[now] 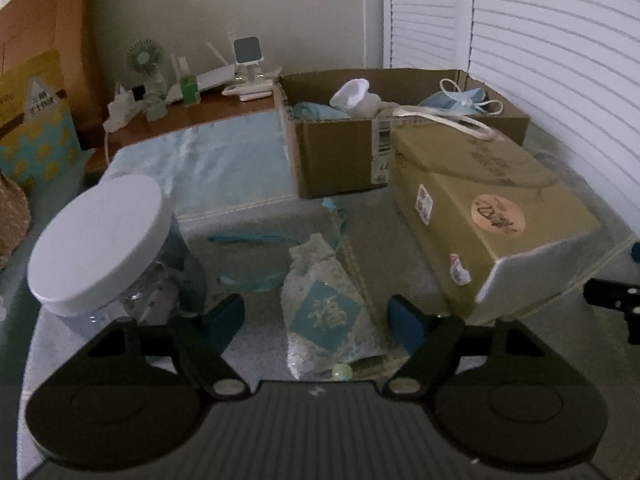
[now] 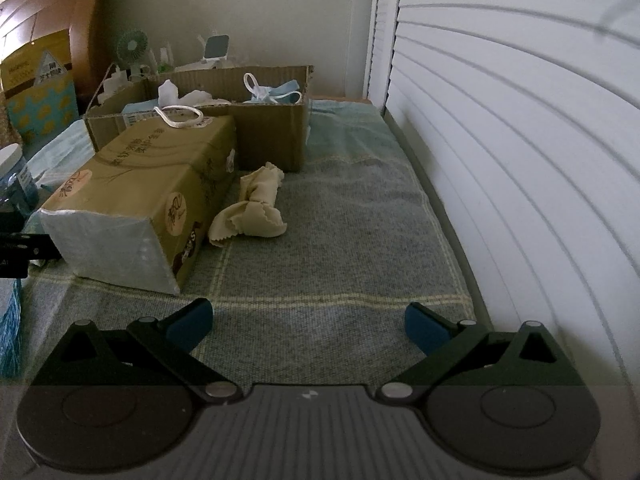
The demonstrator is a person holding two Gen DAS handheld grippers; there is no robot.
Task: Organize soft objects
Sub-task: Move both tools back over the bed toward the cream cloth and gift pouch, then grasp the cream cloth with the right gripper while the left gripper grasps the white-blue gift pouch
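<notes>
A small lacy drawstring pouch (image 1: 324, 312) with a teal square label and a teal ribbon lies on the blanket between the fingers of my left gripper (image 1: 316, 316). The jaws stand open, and the left pad is clear of the pouch. A crumpled beige cloth (image 2: 248, 208) lies on the blanket beside the olive tissue box (image 2: 140, 184), well ahead of my right gripper (image 2: 308, 320), which is open with nothing in it. The open cardboard box (image 1: 340, 160) behind holds blue face masks (image 1: 456, 100) and white soft items (image 1: 356, 100).
A clear jar with a white lid (image 1: 96, 244) stands close to the left finger. The olive tissue box (image 1: 480, 208) lies to the right of the pouch. A nightstand (image 1: 224, 108) with a fan and bottles is at the back. White slatted doors (image 2: 520, 160) run along the right.
</notes>
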